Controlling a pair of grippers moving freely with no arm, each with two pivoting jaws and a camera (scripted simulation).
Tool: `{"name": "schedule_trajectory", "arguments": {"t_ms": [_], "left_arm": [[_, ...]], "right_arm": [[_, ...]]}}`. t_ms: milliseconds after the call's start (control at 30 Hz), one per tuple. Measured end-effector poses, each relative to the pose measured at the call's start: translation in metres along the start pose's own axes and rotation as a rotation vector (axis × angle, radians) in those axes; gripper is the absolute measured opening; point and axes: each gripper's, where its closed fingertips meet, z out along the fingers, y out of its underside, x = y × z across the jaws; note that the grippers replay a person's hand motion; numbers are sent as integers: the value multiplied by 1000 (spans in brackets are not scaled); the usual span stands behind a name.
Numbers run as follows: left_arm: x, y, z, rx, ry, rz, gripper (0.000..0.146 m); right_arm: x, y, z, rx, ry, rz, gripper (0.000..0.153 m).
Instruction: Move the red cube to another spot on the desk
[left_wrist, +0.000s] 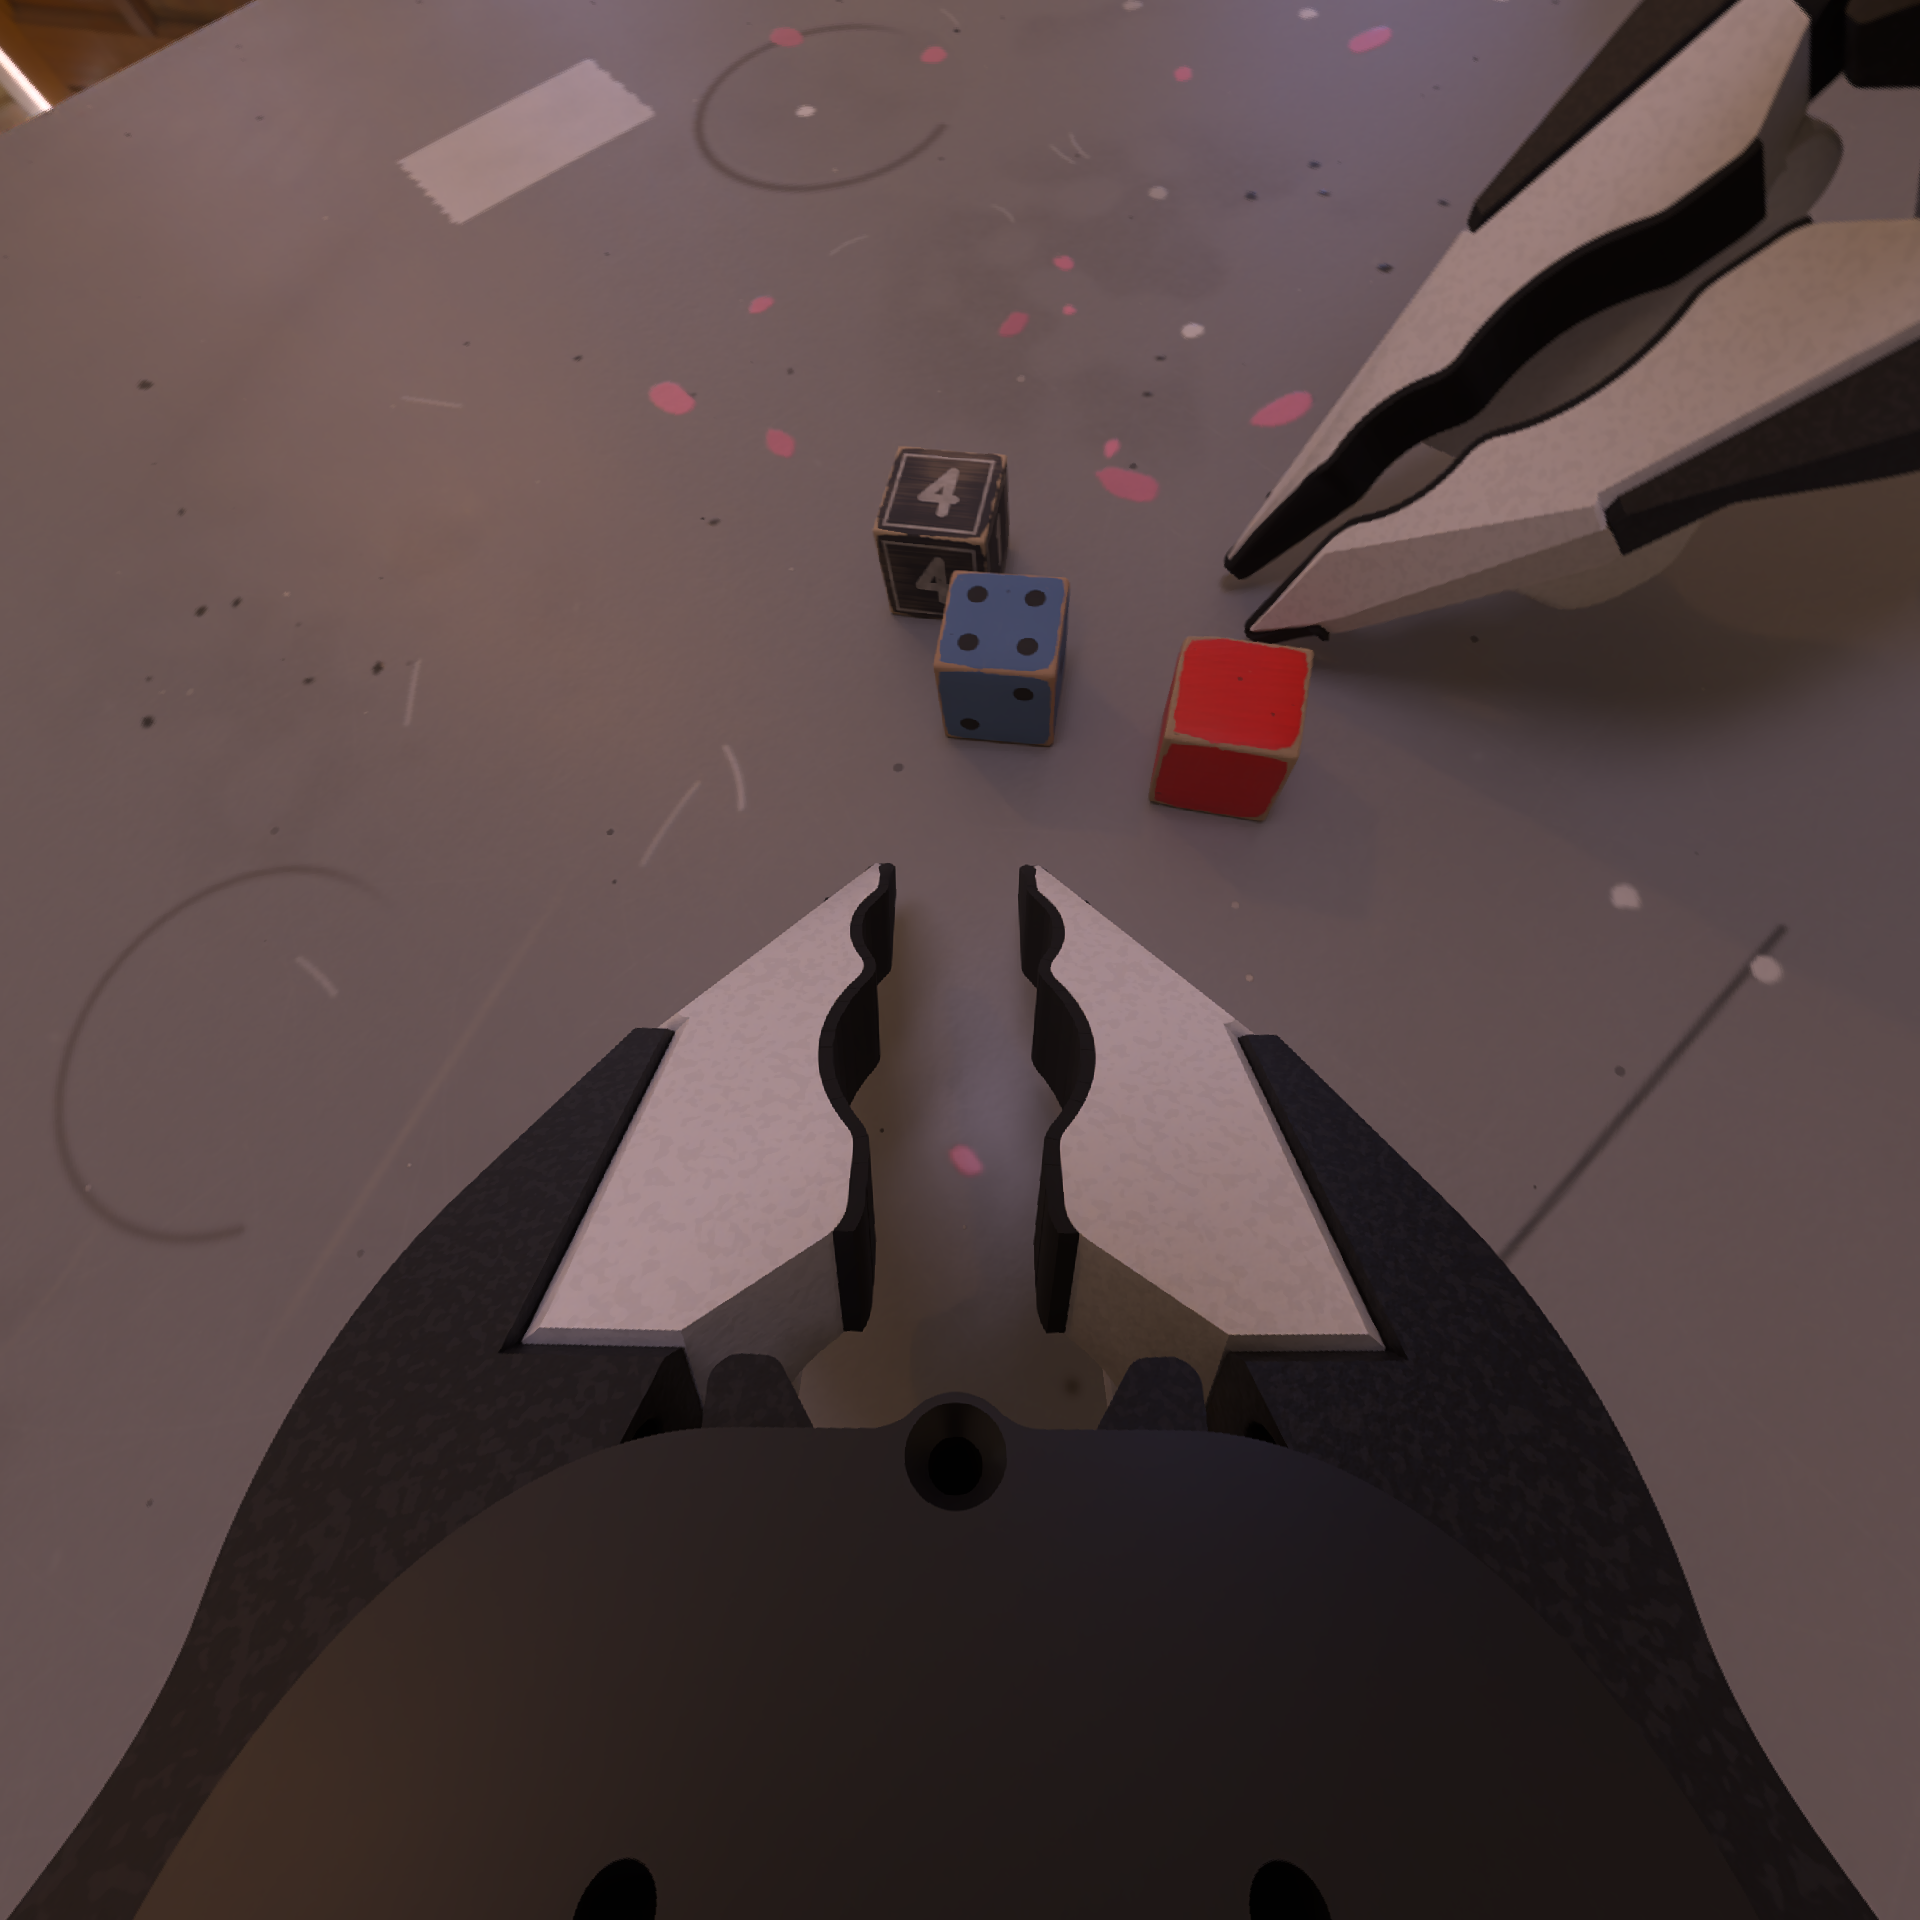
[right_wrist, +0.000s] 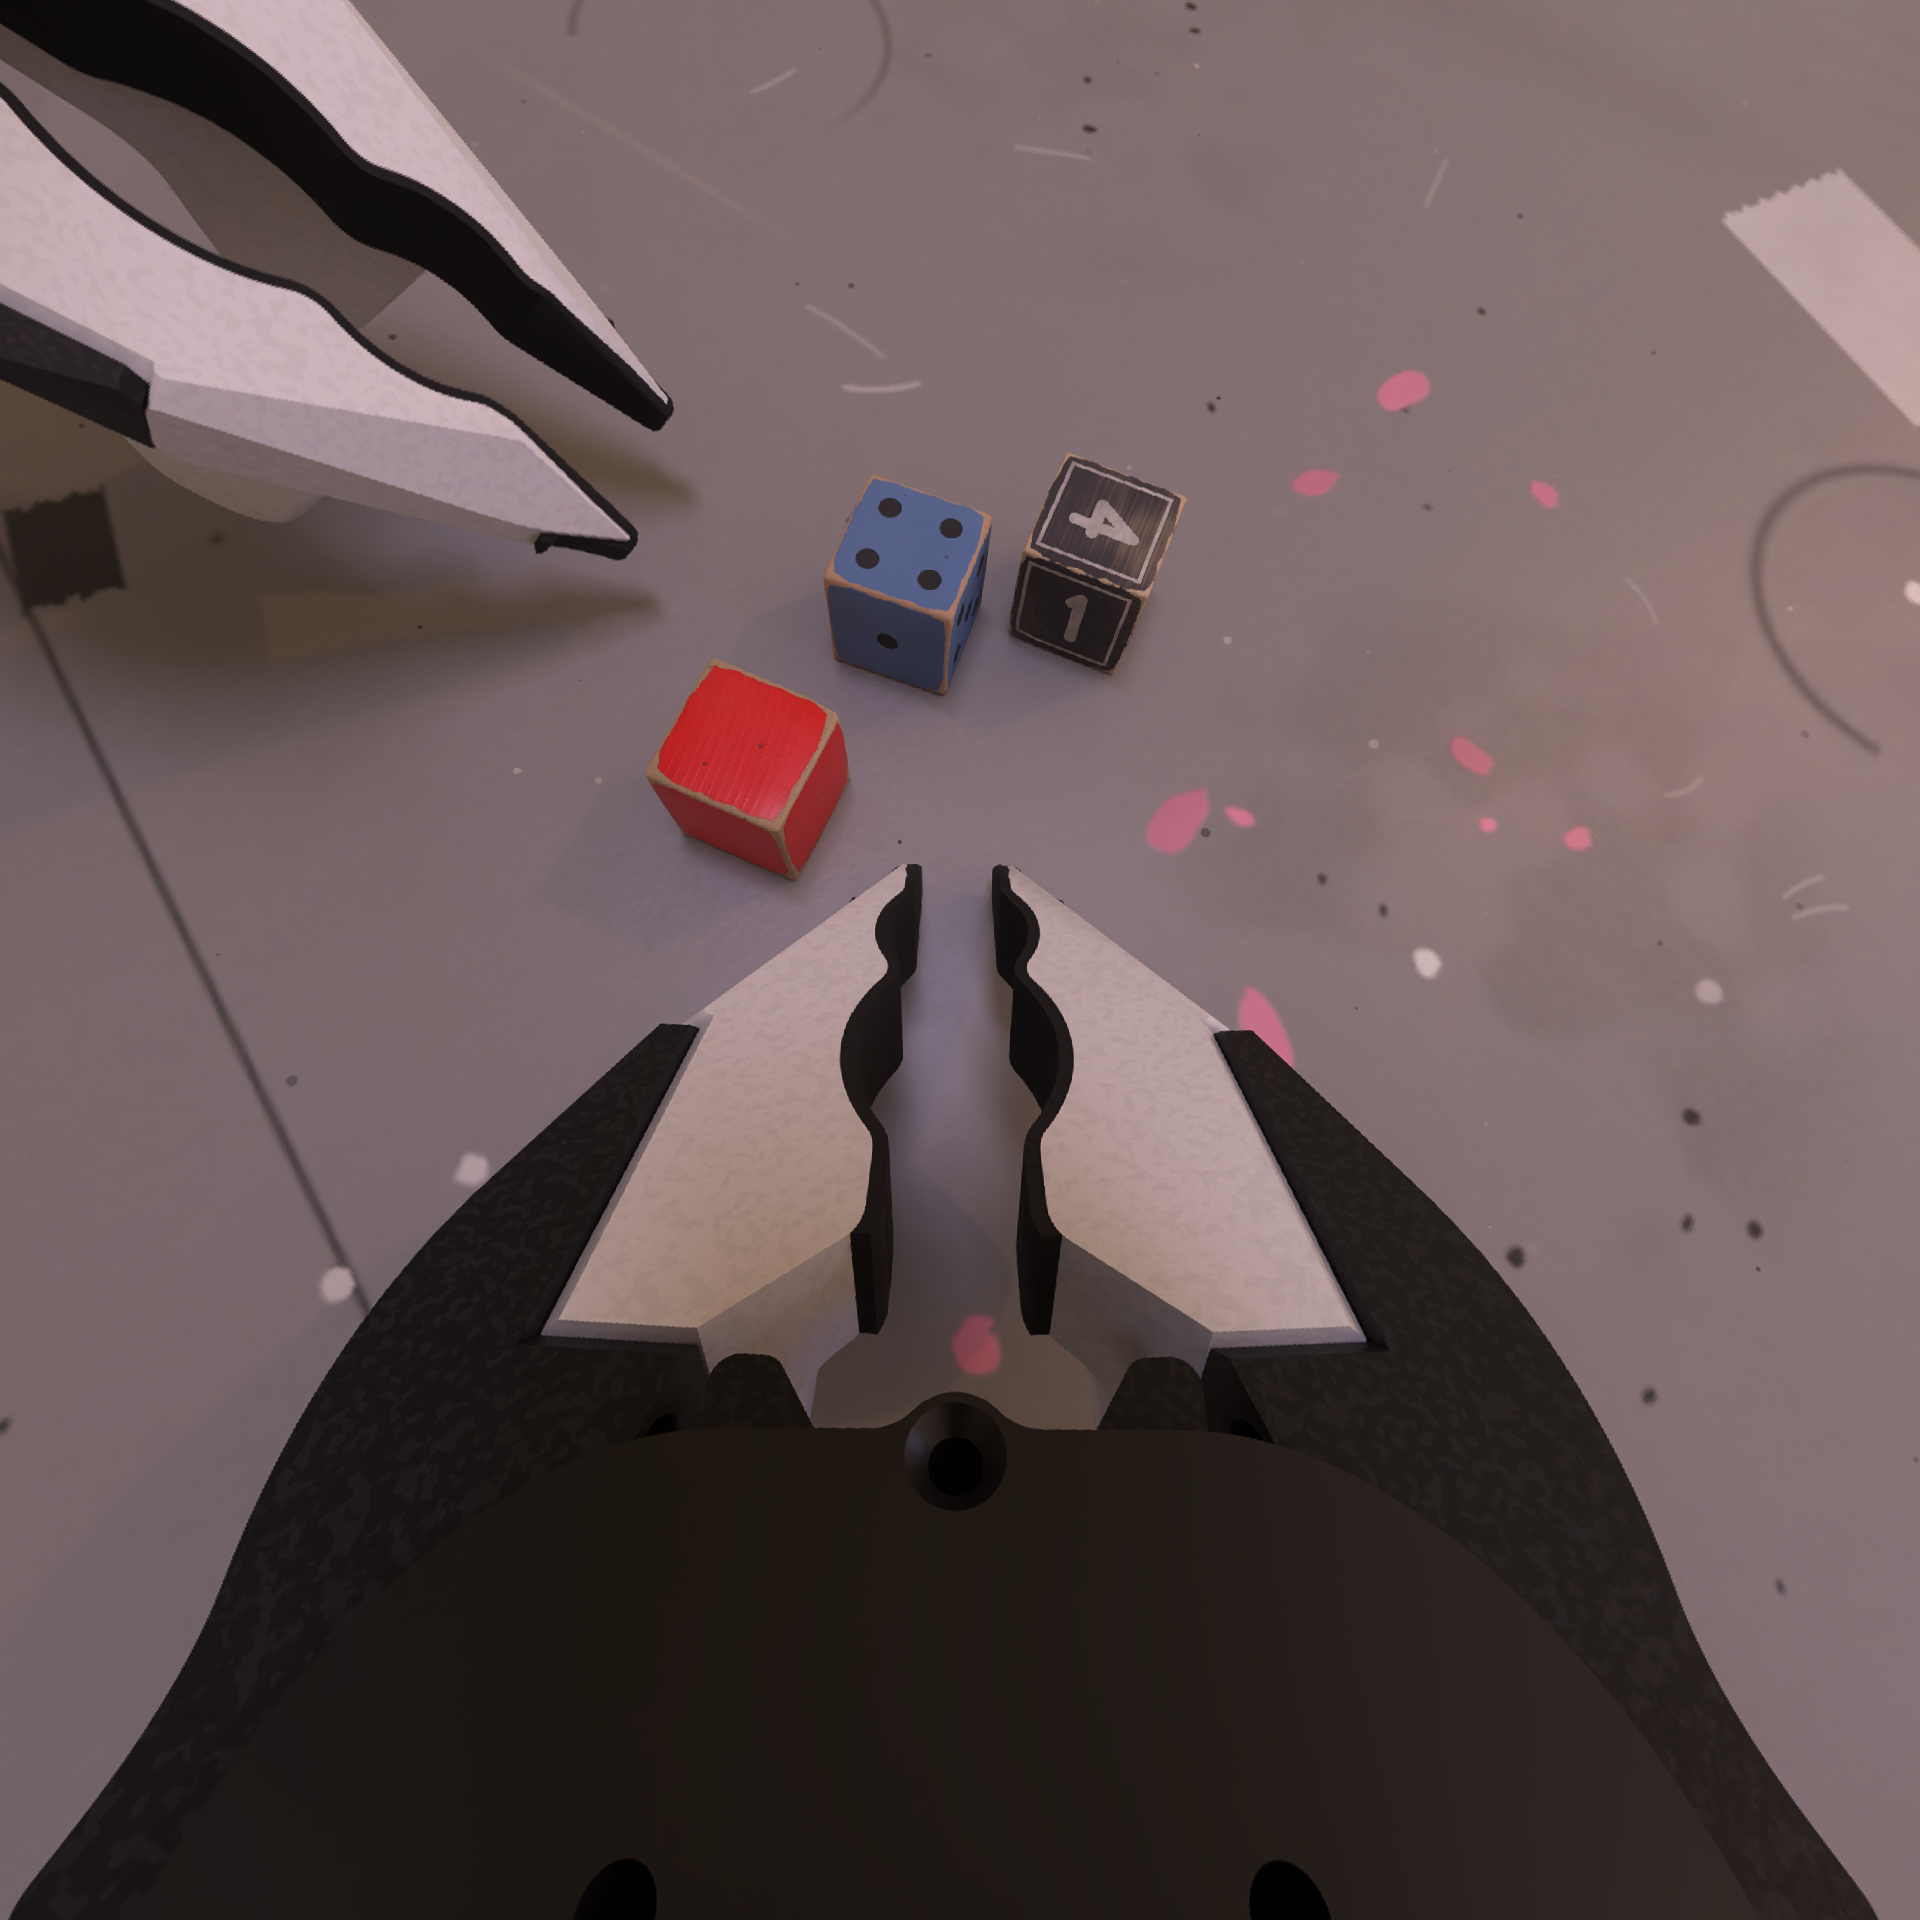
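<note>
The red cube (left_wrist: 1231, 727) sits on the grey desk, apart from the other cubes. In the left wrist view it lies ahead and to the right of my left gripper (left_wrist: 956, 878), which is open and empty above the desk. My right gripper (left_wrist: 1252, 597) comes in from the upper right, its tips just behind the cube. In the right wrist view the red cube (right_wrist: 748, 764) lies just ahead and to the left of my right gripper (right_wrist: 956, 878), whose jaws stand narrowly apart and empty. My left gripper (right_wrist: 644, 476) shows at the upper left.
A blue die (left_wrist: 1003, 660) (right_wrist: 909, 582) and a black numbered cube (left_wrist: 940, 520) (right_wrist: 1096, 561) stand close together beside the red cube. A strip of pale tape (left_wrist: 525, 140) (right_wrist: 1839, 291) lies farther off. The desk bears pink spots, scratches and ring marks.
</note>
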Motion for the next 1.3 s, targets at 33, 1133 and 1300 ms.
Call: {"name": "schedule_trajectory", "arguments": {"t_ms": [33,1133,1300], "left_arm": [[-1,0,0,5,-11,-9,23],[41,-13,27,-53,244,-55,55],[56,-13,27,-65,276,22,33]], "right_arm": [[0,0,0,0,8,-6,13],[34,18,-16,8,-36,255,1],[34,18,-16,9,-40,257,2]]}}
